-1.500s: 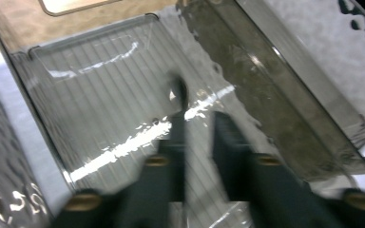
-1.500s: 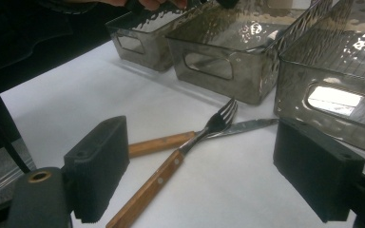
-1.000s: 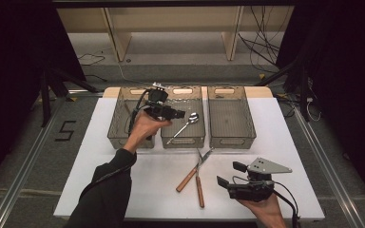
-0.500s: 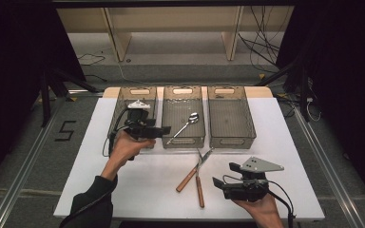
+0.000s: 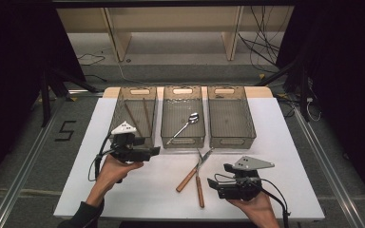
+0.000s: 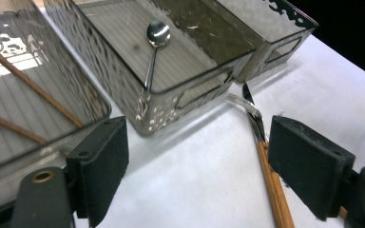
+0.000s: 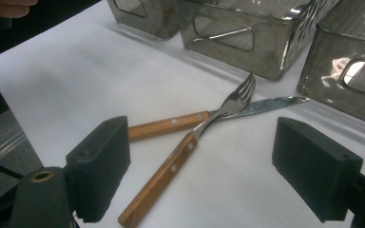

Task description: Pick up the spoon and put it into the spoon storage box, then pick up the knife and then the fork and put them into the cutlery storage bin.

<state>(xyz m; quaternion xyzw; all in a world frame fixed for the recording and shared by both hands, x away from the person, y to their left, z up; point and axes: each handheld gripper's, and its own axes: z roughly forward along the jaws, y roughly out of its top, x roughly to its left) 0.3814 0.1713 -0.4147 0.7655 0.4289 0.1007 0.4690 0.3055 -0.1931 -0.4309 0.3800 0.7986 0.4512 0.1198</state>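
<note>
Pulled back from the spoon's (image 5: 186, 126) middle bin (image 5: 183, 140) to the table's (image 5: 161, 185) near left, the left gripper (image 5: 155, 151) has been opening and now gapes empty, while the right gripper (image 5: 210, 182) stays spread beside the crossed fork (image 5: 193, 172) and knife (image 5: 199, 183).

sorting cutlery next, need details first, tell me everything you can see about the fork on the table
The fork has a shiny metal head with tines and a light brown wooden handle with two visible rivets. It lies flat on the white table, in front of the middle bin, tines toward the bins. It rests across the knife, which has a matching handle, so the two form an X. Neither gripper touches it; the right gripper has its open jaws to either side of the fork's handle.
</note>
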